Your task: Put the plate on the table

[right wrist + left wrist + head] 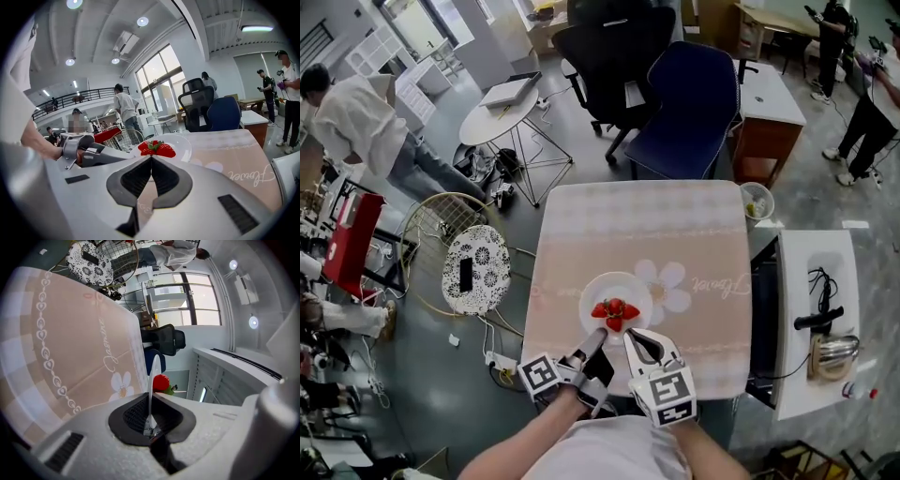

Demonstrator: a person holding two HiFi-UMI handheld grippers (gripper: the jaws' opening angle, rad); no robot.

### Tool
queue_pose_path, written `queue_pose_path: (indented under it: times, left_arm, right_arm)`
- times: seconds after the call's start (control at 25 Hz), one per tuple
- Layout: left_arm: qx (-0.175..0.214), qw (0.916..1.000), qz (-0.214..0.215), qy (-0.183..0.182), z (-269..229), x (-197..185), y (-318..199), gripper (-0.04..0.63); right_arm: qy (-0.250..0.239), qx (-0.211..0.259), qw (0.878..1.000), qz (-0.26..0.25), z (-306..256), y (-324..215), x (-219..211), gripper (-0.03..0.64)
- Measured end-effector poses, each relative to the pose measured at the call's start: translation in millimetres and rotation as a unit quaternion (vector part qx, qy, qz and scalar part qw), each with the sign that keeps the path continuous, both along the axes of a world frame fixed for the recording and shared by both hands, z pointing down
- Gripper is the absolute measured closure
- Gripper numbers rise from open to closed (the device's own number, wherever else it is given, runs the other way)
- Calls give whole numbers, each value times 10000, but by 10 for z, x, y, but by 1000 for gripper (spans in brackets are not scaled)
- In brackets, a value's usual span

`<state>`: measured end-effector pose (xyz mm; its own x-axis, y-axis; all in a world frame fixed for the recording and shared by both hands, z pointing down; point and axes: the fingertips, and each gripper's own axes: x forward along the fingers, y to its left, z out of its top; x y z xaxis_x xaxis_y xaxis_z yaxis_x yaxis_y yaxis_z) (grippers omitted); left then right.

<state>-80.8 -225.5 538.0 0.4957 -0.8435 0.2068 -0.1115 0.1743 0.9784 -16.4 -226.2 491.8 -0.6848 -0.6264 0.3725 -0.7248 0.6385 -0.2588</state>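
Pink tbl [694,234]: white plate [598,286] w/ strawberries [614,312]

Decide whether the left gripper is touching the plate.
Touching. The left gripper view shows the left gripper shut on the rim of the plate, seen edge-on.

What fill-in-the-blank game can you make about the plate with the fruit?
1. The left gripper pinches the rim of the white ____.
2. On the plate lie red ____.
3. The tablecloth shows a white ____ printed next to the plate.

Missing words: plate; strawberries; flower.
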Motion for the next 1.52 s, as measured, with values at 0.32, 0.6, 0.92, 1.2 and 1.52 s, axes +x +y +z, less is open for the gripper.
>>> queue_pose_path:
  times: [0.32, 0.6, 0.92, 1.2, 1.52]
  left_arm:
    - [-38, 9999, -146, -71, 130, 74, -67, 580]
    - [-45, 10000, -71, 42, 265, 16, -176, 580]
    - [5, 9995, 237, 207, 414, -18, -321, 580]
    - [-37, 9992, 341, 228, 569, -75, -436, 580]
    - [-129, 9984, 537, 99, 758, -69, -521, 580]
  right_arm:
    - [11, -110, 9999, -123, 190, -105, 56, 614]
    - [164, -133, 9997, 97, 272, -259, 53, 614]
    - [528, -299, 9979, 222, 464, -349, -51, 614]
    - [695, -416, 9961, 349, 601, -433, -98, 614]
    - [753, -495, 9948, 479, 710, -537, -123, 614]
